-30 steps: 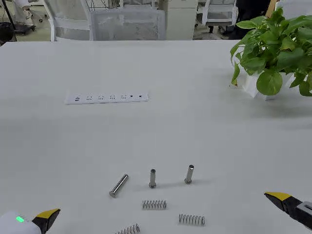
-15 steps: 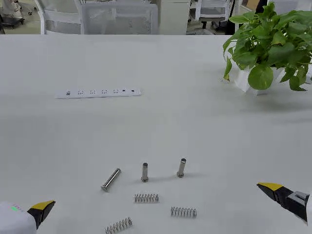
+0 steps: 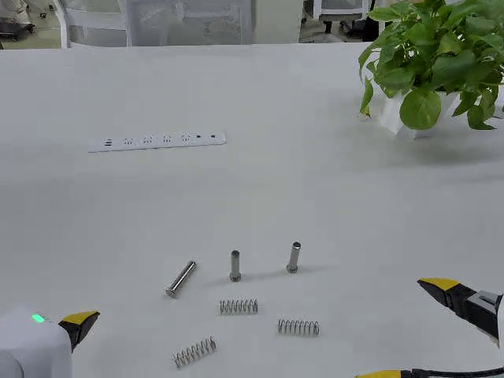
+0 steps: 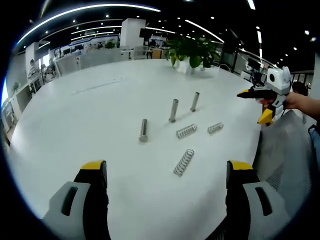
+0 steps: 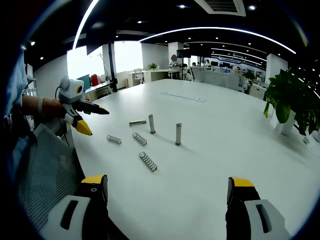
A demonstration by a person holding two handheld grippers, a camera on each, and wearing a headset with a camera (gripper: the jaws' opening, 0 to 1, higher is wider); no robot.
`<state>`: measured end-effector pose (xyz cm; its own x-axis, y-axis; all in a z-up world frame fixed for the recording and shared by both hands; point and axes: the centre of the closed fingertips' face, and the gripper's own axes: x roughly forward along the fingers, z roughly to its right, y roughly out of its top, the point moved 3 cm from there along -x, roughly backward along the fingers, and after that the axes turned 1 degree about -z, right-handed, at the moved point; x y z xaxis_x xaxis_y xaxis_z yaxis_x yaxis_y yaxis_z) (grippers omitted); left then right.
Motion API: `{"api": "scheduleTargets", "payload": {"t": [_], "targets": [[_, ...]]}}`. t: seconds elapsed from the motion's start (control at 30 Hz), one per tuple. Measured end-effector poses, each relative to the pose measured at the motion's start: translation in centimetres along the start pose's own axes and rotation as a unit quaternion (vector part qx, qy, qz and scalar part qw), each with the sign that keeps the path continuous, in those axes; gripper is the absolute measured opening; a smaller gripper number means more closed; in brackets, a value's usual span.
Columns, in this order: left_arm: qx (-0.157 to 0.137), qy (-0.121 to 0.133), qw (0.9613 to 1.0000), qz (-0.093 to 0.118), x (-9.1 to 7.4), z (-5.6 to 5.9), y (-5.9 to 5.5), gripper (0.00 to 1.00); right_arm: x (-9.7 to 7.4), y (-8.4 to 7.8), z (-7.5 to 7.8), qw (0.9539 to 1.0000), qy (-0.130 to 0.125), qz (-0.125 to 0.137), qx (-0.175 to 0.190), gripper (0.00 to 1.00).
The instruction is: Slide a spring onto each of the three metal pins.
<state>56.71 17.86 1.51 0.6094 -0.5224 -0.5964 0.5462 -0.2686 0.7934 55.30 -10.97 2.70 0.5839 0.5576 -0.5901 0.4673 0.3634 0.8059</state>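
Observation:
Three metal pins sit near the table's front: one lying flat [image 3: 180,279], two upright [image 3: 235,265] [image 3: 294,257]. Three springs lie loose in front of them [image 3: 239,305] [image 3: 298,326] [image 3: 194,351]. My left gripper [image 4: 166,166] is open and empty, held back from the nearest spring [image 4: 183,162]; its yellow tip [image 3: 79,319] shows at the lower left. My right gripper [image 5: 167,180] is also open and empty, well short of the closest spring [image 5: 148,161] and upright pin [image 5: 178,134]. Its fingertips [image 3: 438,284] appear at the lower right.
A white power strip [image 3: 157,141] lies farther back on the left. A potted green plant [image 3: 429,59] stands at the far right. Chairs [image 3: 189,20] line the table's far edge. The white table [image 3: 315,181] spreads wide around the parts.
The head camera has tipped, so the whole picture shifted. Pins and springs lie where they were. Both grippers stay at the lower corners, open.

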Motion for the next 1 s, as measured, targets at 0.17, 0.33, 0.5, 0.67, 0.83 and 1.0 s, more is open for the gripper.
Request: {"api": "scheduleTargets", "payload": {"t": [0.17,0.33,0.5,0.67,0.83,1.0], "targets": [[0.007,0.001,0.9999,-0.008,0.1,-0.3,0.2,0.98,0.3,-0.1,-0.3,1.0000,0.007,-0.002,-0.004,0.99],[0.018,0.000,0.9997,-0.019,0.3,-0.7,0.7,0.95,0.4,-0.2,-0.6,0.9999,0.012,-0.002,-0.003,0.99],[0.032,0.001,0.9990,-0.033,0.6,-1.0,1.3,0.93,0.3,0.3,-0.7,0.9999,0.013,0.005,-0.001,0.99],[0.032,0.002,0.9987,-0.040,1.1,-2.0,2.1,0.87,0.3,0.2,-0.6,0.9999,0.013,0.002,-0.004,0.99],[0.023,0.003,0.9989,-0.042,1.8,-2.7,3.2,0.82,0.3,0.1,-0.7,0.9999,0.014,0.003,-0.002,0.99],[0.024,0.007,0.9985,-0.049,2.7,-3.6,4.2,0.76,0.3,-0.3,-0.8,0.9999,0.014,-0.001,0.000,0.99]]}}
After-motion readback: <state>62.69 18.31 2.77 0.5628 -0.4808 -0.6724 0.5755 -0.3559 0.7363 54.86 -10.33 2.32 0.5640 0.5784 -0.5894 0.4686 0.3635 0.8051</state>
